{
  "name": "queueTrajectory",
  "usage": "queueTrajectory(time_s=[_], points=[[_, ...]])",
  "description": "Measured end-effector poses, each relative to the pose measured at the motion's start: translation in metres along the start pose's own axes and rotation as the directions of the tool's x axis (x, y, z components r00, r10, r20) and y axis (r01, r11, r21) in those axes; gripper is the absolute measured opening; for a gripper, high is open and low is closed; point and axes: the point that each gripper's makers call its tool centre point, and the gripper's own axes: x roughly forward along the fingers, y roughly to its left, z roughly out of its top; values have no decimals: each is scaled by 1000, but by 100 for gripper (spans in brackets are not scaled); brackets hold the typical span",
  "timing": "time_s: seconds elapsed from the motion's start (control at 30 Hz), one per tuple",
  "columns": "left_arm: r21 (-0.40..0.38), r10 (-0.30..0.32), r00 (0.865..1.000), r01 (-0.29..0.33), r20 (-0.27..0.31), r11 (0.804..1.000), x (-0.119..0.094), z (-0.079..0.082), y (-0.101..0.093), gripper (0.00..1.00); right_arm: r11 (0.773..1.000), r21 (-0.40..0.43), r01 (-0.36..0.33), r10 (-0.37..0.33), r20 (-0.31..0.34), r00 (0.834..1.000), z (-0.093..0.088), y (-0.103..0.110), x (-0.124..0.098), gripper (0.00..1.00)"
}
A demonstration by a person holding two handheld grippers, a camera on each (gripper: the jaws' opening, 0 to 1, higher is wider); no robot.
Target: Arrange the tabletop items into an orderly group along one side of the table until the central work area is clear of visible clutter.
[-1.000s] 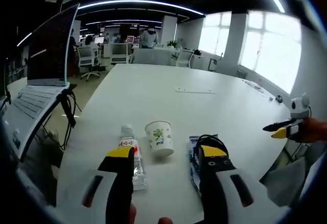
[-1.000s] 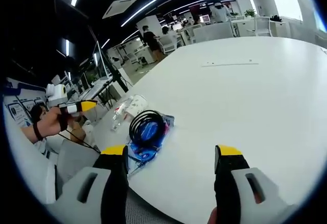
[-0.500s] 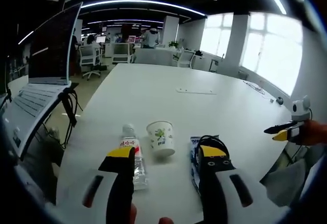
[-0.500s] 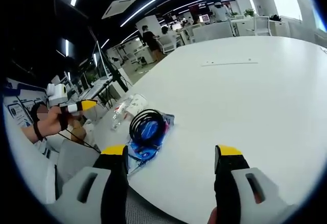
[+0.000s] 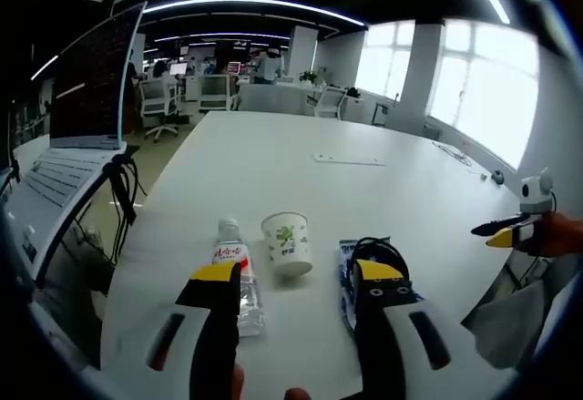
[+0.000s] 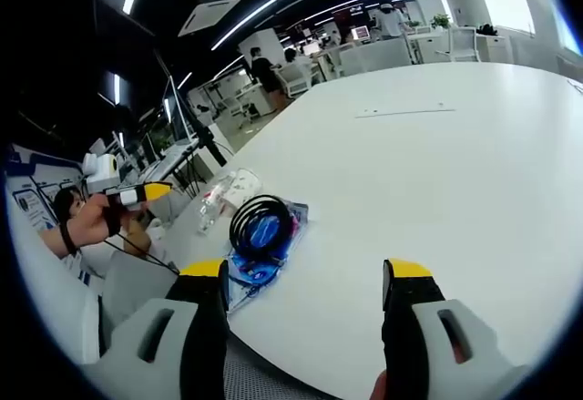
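While both jaw pairs stand spread with nothing between them, the left hand-held gripper (image 5: 294, 282) and right hand-held gripper (image 6: 309, 275) count as released, each poised over the near edge of the white counter (image 5: 273, 158).

Landmark: paper cup (image 5: 287, 244), white with a green print, mouth toward the camera in the left gripper view.
- Bottle (image 5: 236, 272): clear, red-and-white label, lying on its side just left of the cup, cap pointing away. Its lower end is covered by the left jaw.
- Blue packet (image 5: 347, 277): just right of the cup, with a coiled black cable (image 5: 375, 253) on top. The right jaw hides most of both; printed text is too small to read.
- Flat pale strip (image 5: 347, 158): well beyond the cup, toward the counter's middle. Cannot tell what it is.
- Laptop (image 5: 68, 136): far left of the cup, off the counter on a side stand, screen open, cords hanging below.

In the right gripper view the same cluster sits at the counter's left edge: cable (image 6: 262, 222) on packet (image 6: 258, 245), with cup (image 6: 242, 186) and bottle (image 6: 211, 201) behind, partly hidden and blurred together. The left hand-held gripper (image 6: 137, 193) enters from the left in a hand (image 6: 86, 222).

Office chairs and desks lie beyond the counter, small and indistinct.
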Motion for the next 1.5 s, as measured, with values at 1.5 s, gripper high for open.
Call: queueTrajectory(time_s=[1.5], points=[[12,69,978,-68,-195,998,54,-11,54,45,998,25,59,-59,-30,998,-19,-3,-17,67]])
